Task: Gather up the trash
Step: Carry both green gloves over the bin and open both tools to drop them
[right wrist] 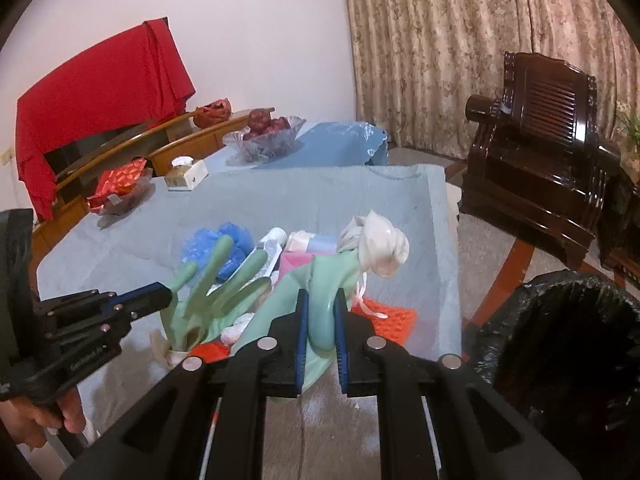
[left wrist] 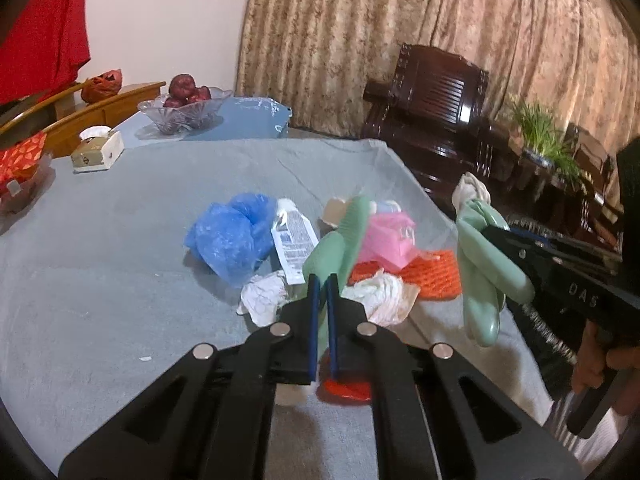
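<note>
Gripping entries, listed outward from the tongs. Left tongs (left wrist: 323, 280): closed on a green rubber glove (left wrist: 340, 240), whose fingers rise up and away over the pile. Right tongs (right wrist: 322, 300): closed on a second green glove (right wrist: 320, 280), knotted cream end (right wrist: 378, 246) uppermost, long axis running away from the camera and slightly right — both gloves clear of the bench (left wrist: 100, 240). Beneath them, remaining trash: blue plastic bag (left wrist: 232, 236), white tube (left wrist: 292, 244), pink wrapper (left wrist: 390, 240), orange mesh (left wrist: 432, 276), crumpled tissues (left wrist: 264, 296). Black-lined bin (right wrist: 568, 344): low at right, beside the bench edge — nearest the right tongs, so that glove likely goes first.
</note>
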`<state>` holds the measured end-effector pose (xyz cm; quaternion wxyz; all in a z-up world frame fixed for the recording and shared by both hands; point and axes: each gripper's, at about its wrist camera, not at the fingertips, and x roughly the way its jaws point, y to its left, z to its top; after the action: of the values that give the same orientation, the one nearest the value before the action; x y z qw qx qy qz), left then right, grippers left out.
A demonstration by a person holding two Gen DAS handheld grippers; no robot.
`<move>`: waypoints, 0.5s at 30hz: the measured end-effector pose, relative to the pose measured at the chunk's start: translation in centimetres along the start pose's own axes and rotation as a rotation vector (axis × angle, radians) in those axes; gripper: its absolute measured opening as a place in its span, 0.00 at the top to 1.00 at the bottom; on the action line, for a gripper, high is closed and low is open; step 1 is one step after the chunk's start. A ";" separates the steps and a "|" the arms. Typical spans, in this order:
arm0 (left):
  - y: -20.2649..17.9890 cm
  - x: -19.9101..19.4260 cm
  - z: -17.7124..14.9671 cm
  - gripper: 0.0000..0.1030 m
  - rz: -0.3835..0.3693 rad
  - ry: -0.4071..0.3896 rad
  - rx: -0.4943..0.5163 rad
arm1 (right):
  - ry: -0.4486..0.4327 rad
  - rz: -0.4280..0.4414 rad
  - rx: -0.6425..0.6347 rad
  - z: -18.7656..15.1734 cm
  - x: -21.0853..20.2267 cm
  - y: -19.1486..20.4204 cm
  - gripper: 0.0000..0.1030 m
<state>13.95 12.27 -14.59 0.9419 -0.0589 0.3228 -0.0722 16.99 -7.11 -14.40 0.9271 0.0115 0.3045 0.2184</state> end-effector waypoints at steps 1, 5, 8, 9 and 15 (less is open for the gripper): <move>-0.1 -0.3 0.2 0.97 -0.002 -0.008 -0.002 | -0.005 0.001 -0.001 0.0 -0.3 0.0 0.88; -1.0 -2.0 1.1 0.97 -0.021 -0.049 0.005 | -0.038 0.003 -0.007 0.5 -1.8 0.1 0.88; -1.5 -2.7 1.7 0.97 -0.031 -0.070 0.002 | -0.061 0.003 -0.019 1.0 -2.7 0.4 0.88; -1.7 -3.1 2.0 0.97 -0.036 -0.079 -0.001 | -0.069 0.004 -0.021 1.1 -3.1 0.4 0.88; -2.7 -4.8 3.7 0.97 -0.061 -0.127 -0.003 | -0.118 0.009 -0.032 2.1 -5.3 0.6 0.88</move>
<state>12.16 10.74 -8.40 0.9578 -0.0743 0.2606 -0.0964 14.12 -8.57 -9.62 0.9425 0.0109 0.2459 0.2262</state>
